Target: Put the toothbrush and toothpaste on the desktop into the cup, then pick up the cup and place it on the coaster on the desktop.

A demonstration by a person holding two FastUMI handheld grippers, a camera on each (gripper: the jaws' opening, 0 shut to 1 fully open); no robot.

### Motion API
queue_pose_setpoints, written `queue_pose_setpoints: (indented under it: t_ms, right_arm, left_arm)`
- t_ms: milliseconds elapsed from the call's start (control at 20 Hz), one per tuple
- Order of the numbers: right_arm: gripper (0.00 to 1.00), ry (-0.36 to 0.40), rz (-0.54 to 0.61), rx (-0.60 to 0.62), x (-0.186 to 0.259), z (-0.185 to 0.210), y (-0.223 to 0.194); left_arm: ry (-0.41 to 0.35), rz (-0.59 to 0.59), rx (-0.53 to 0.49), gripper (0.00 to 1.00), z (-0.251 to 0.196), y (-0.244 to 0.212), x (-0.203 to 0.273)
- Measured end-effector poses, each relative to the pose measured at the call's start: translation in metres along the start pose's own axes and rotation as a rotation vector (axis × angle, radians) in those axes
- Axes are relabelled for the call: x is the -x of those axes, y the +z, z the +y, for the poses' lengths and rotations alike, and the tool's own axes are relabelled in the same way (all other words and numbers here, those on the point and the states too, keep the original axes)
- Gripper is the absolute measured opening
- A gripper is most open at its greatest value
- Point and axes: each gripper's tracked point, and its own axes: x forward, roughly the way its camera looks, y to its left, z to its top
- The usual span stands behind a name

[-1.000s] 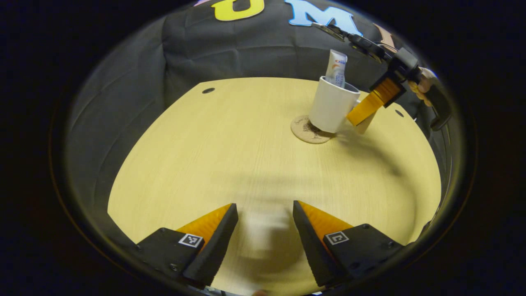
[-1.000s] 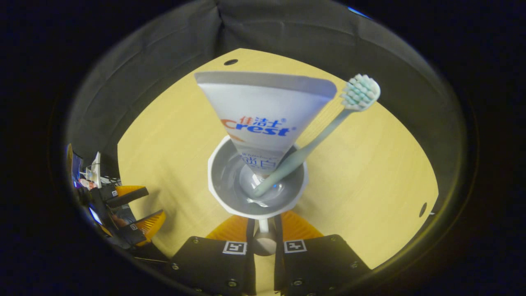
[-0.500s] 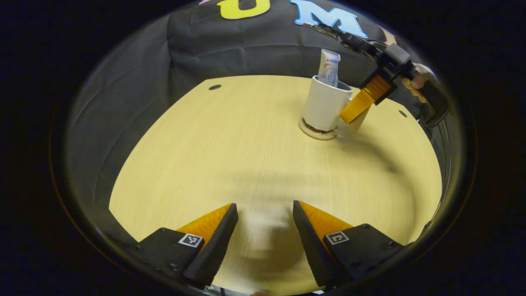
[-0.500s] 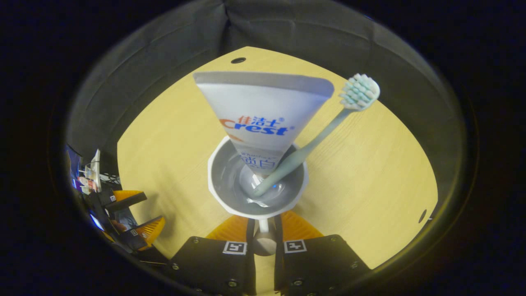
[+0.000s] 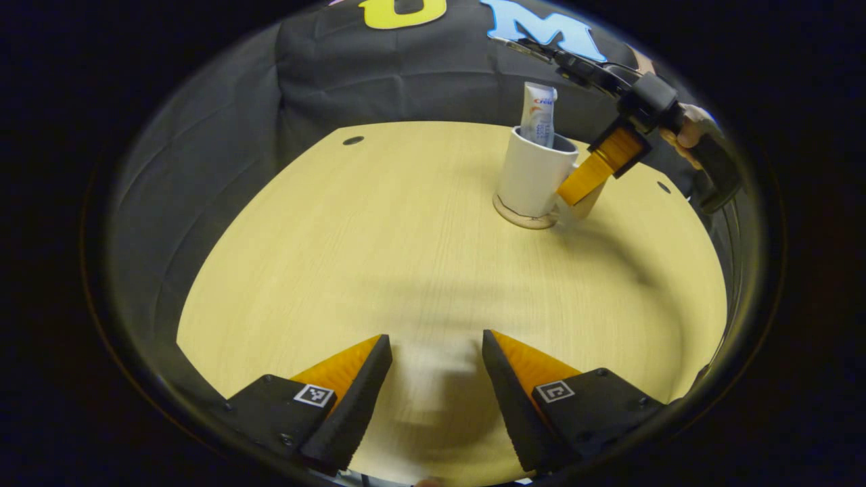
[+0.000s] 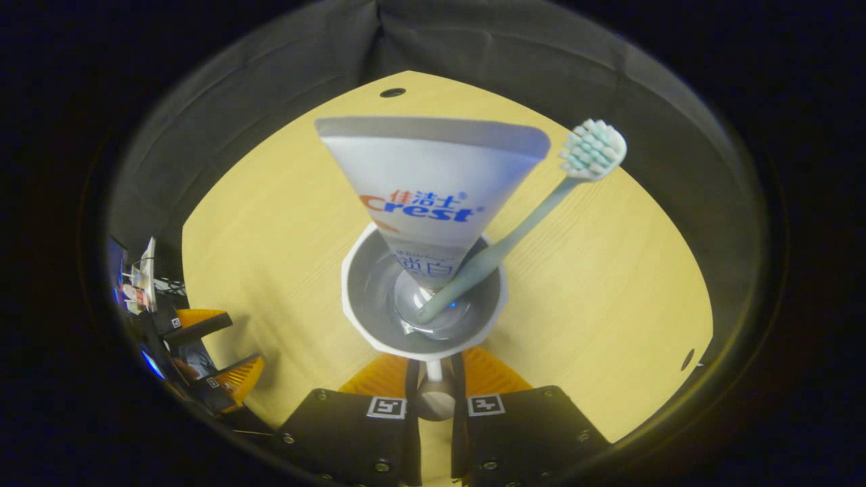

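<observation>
My right claw [image 6: 434, 379] is clamped on the handle of the cup [image 5: 534, 177], which stands on the coaster [image 5: 524, 218] at the far right of the worktop [image 5: 379, 257]. The toothpaste [image 6: 429, 196] and toothbrush [image 6: 534, 210] stand inside it. My left claw [image 5: 433, 379] hangs spread apart over the near edge, gripping nothing.

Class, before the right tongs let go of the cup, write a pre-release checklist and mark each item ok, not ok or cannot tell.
1. Toothpaste in cup: ok.
2. Toothbrush in cup, leaning on the rim: ok.
3. Cup over coaster: ok.
4. Cup base fully seated on the coaster: cannot tell.
5. Right tongs shut on the cup handle: ok.
6. Left tongs open, holding nothing, well away from the cup: ok.
</observation>
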Motion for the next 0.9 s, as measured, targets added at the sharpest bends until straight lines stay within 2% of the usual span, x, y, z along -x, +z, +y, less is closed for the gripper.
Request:
queue_pose_setpoints:
  t_ms: [400, 900]
  right_arm:
    - [0.27, -0.002, -0.010, 0.012, 0.016, 0.003, 0.000]
    - [0.27, -0.021, -0.125, -0.079, 0.065, 0.003, 0.004]
  left_arm:
    - [-0.006, -0.001, -0.012, 0.93, -0.007, 0.003, -0.009]
    - [-0.052, -0.030, -0.057, 0.93, -0.017, 0.022, -0.003]
